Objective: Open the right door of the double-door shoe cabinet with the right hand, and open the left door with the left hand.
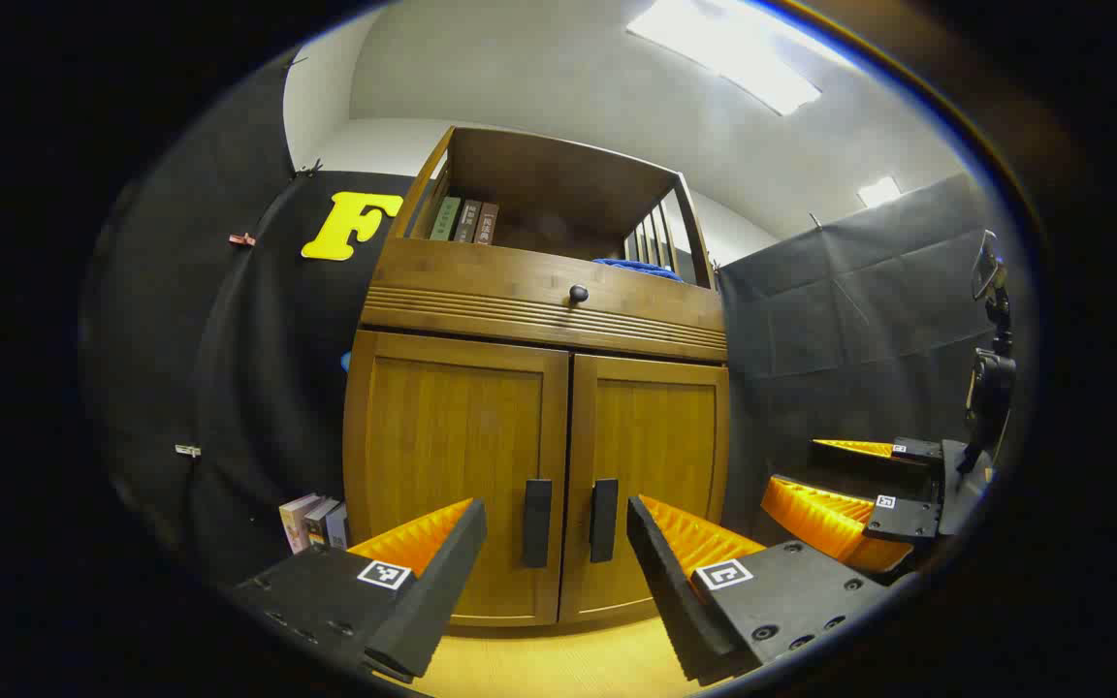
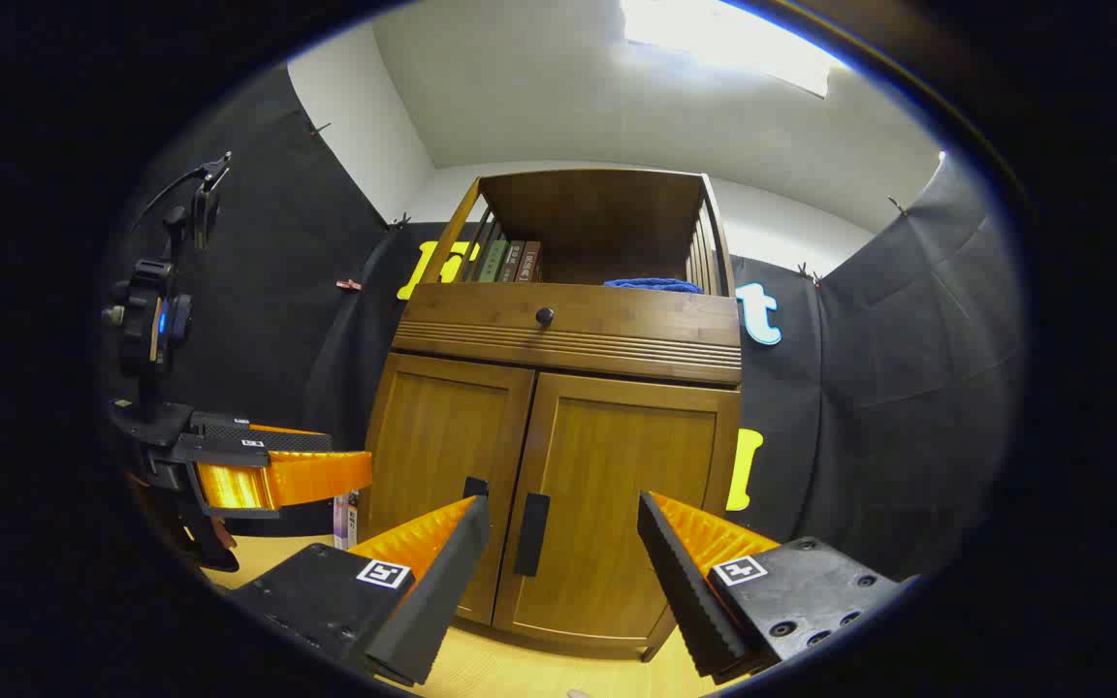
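Note:
A wooden shoe cabinet stands ahead with both doors closed: left door (image 1: 457, 465) and right door (image 1: 651, 465), each with a dark vertical handle (image 1: 537, 523) (image 1: 603, 520) by the middle seam. My left gripper (image 1: 557, 557) is open, short of the handles, touching nothing. In the right gripper view the left door (image 2: 442, 456), right door (image 2: 617, 485) and the right door's handle (image 2: 531, 533) show. My right gripper (image 2: 563, 562) is open and apart from the doors. The right gripper (image 1: 845, 485) also appears at the right of the left gripper view; the left gripper (image 2: 306, 470) at the left of the right gripper view.
Above the doors is a drawer with a round dark knob (image 1: 578, 293) and an open shelf holding books (image 1: 464, 220) and a blue cloth (image 1: 641, 268). More books (image 1: 311, 519) stand on the floor left of the cabinet. The floor (image 1: 558, 659) is light wood.

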